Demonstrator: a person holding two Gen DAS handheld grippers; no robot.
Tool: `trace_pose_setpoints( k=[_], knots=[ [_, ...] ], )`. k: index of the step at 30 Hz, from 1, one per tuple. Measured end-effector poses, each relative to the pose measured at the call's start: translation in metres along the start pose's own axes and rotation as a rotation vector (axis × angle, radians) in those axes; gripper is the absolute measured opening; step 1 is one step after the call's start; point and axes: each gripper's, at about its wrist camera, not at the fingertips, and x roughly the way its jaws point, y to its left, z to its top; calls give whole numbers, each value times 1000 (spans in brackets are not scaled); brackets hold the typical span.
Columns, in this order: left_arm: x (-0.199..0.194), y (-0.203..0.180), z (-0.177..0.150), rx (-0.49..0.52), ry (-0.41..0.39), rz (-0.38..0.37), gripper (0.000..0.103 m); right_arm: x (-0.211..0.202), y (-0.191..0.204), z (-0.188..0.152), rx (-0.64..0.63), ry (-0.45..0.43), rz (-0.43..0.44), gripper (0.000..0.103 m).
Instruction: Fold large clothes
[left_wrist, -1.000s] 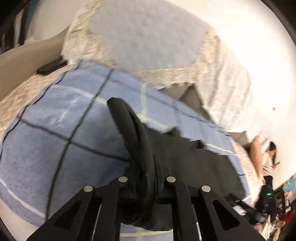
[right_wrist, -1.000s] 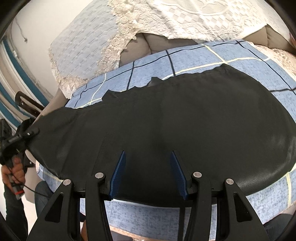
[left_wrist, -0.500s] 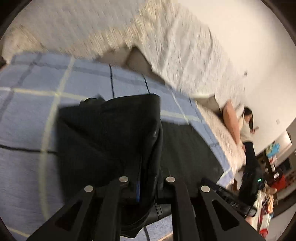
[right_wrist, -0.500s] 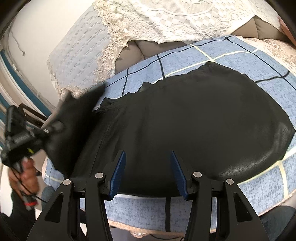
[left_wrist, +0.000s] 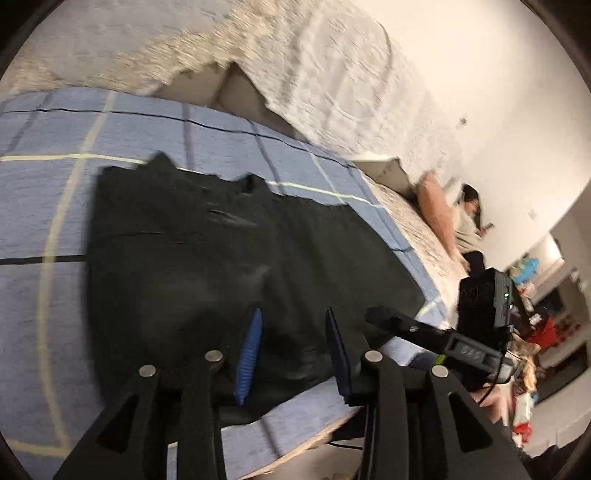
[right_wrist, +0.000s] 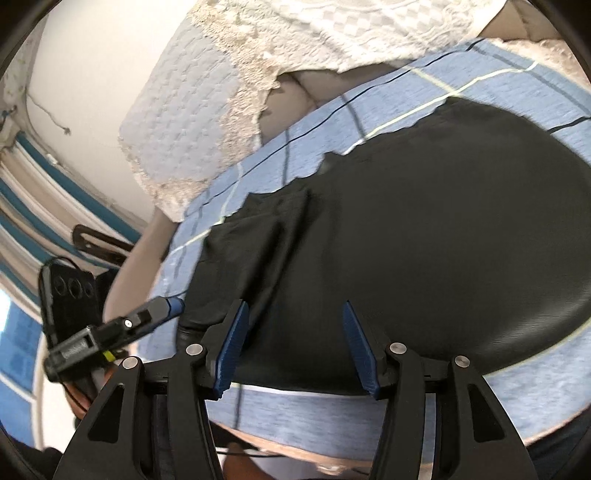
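Looking along the left gripper (left_wrist: 291, 350), its blue-padded fingers (left_wrist: 249, 354) stand apart with nothing between them, hovering over the near edge of the large black garment (left_wrist: 221, 266). That garment lies spread on the blue checked blanket (left_wrist: 147, 140), one end doubled over the rest. The risk as I read it: the folded flap looks loosely laid, so a careless pinch could catch just one layer and drag the fold open, or shove the whole piece toward the near edge of the sofa. The right gripper's body (left_wrist: 454, 339) pokes in from the right. Behind, a white lace throw (left_wrist: 332, 74) drapes the sofa back, a seated person (left_wrist: 469, 225) looks at a phone, and colourful clutter fills the far corner.

Over to the right wrist view: the right gripper (right_wrist: 295, 347) is also spread wide and empty, above the same black garment (right_wrist: 424, 258); the doubled layer sits at its left end. The left gripper (right_wrist: 110, 332) hangs just off the blanket's (right_wrist: 369, 410) left edge. Slippery-looking cloth here; a one-sided pull could skew the fold. A quilted pale cover (right_wrist: 184, 122) and white wall (right_wrist: 74, 74) sit behind.
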Motion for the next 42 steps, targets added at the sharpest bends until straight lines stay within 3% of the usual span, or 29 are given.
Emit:
trace_pose_setpoints(
  k=[7,14,19,20,22,23,27,31,34,42],
  knots=[
    [-19,57,-1,-87,-73,175,39,45,20,15,-29,61,50,56],
    [-6,74,-5,-99,-77,197,39,94,29,29,-56,116,42,56],
    [2,72,-2,-87,-84,200,39,108,24,35,-3,113,43,56],
    [2,72,-1,-84,-83,202,39,109,24,36,1,116,41,47],
    [3,71,1,-75,-82,210,39,106,31,37,-27,112,18,12],
    [4,69,2,-71,-80,210,39,102,33,39,-39,104,16,8],
    [4,57,5,-31,-81,198,39,86,30,45,-42,66,15,7],
    [15,49,-2,21,-60,215,40,98,4,36,-12,99,-38,7],
    [19,43,-8,53,-57,255,41,97,-6,31,25,93,-1,8],
    [21,35,-11,93,-48,325,42,66,20,31,-112,60,-78,18]
  ],
)
